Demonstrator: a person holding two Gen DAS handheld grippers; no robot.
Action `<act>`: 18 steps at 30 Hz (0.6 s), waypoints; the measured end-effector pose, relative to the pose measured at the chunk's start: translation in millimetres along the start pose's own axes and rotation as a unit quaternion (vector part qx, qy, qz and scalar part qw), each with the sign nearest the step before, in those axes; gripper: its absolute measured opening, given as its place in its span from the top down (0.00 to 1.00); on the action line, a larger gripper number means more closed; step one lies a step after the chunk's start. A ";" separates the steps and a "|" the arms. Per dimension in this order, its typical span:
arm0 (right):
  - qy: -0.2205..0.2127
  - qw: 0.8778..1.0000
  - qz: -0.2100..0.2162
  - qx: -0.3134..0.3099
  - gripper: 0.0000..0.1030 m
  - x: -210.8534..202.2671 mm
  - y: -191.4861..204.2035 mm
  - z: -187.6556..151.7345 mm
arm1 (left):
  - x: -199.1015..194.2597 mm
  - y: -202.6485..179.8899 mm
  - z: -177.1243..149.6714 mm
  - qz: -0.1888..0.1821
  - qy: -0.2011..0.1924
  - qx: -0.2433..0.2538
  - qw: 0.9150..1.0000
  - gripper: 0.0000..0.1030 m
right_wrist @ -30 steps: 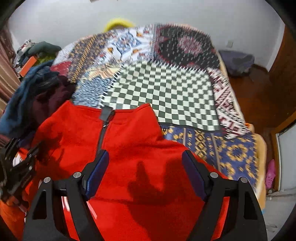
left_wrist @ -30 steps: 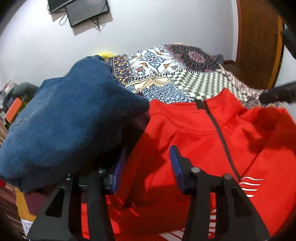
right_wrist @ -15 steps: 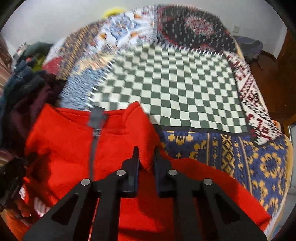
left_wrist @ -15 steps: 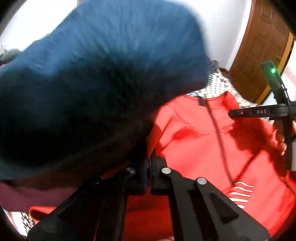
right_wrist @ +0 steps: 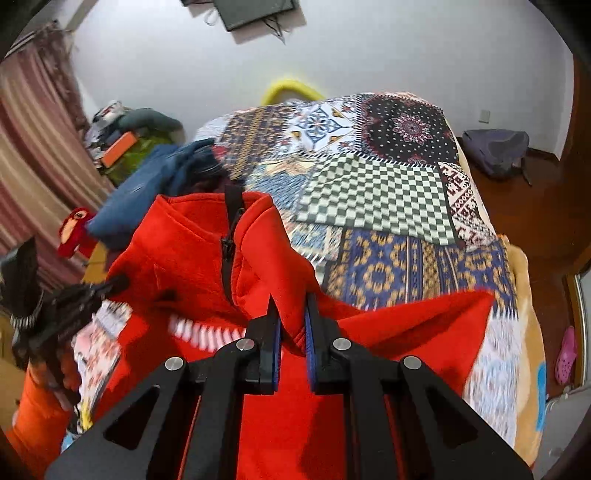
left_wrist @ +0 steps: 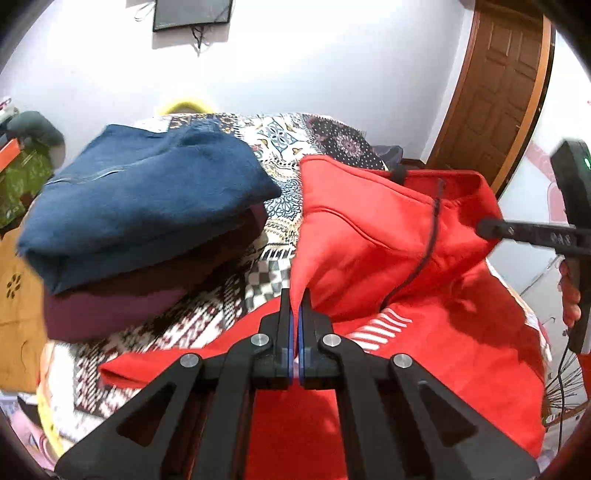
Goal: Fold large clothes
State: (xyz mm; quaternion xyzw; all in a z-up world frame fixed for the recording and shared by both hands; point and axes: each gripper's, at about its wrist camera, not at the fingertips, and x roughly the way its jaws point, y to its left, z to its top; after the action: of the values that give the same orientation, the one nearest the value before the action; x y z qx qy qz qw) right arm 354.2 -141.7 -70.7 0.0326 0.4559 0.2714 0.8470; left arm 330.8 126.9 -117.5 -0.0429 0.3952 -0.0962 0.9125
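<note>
A red zip-neck sweatshirt (left_wrist: 388, 236) with white chest stripes lies on the patchwork bedspread, its upper part lifted off the bed. My left gripper (left_wrist: 295, 299) is shut on the fabric at one shoulder, which rises in a fold above its fingers. In the right wrist view the same red sweatshirt (right_wrist: 192, 251) hangs from my right gripper (right_wrist: 291, 306), which is shut on a thick bunch of cloth at the other shoulder. The collar and black zip stand up between both grippers. The right gripper (left_wrist: 491, 225) also shows at the right of the left wrist view, tip against the collar.
A folded blue garment (left_wrist: 140, 199) sits on a maroon one (left_wrist: 122, 299) to the left on the bed. The patchwork bedspread (right_wrist: 388, 184) stretches beyond. A wooden door (left_wrist: 506, 74), a wall screen (left_wrist: 192, 13), a curtain (right_wrist: 33, 155) and a grey bag (right_wrist: 495, 147) surround the bed.
Both grippers went from open over the flat sweatshirt to shut on its shoulders, then rose and lifted its top off the bed. The collar now stands upright.
</note>
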 end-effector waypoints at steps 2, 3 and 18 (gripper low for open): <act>0.003 1.000 -0.001 -0.004 0.91 -4.5 5.4 -19.5 | -16.0 4.6 -10.7 -0.011 -0.001 -0.005 1.000 1.00; 0.006 1.000 -0.002 -0.006 0.91 -4.7 7.1 -26.9 | -20.8 4.3 -17.9 -0.011 0.000 -0.004 1.000 0.99; 0.057 0.996 -0.063 0.002 0.82 -28.4 10.8 -122.2 | -22.2 17.6 -137.1 0.057 0.124 -0.024 0.990 0.90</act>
State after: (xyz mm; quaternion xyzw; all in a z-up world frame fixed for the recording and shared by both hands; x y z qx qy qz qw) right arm 240.7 -169.9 -117.1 -0.0099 0.5053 0.2178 0.8350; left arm 218.4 148.5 -198.2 -0.0303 0.5095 -0.0393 0.8590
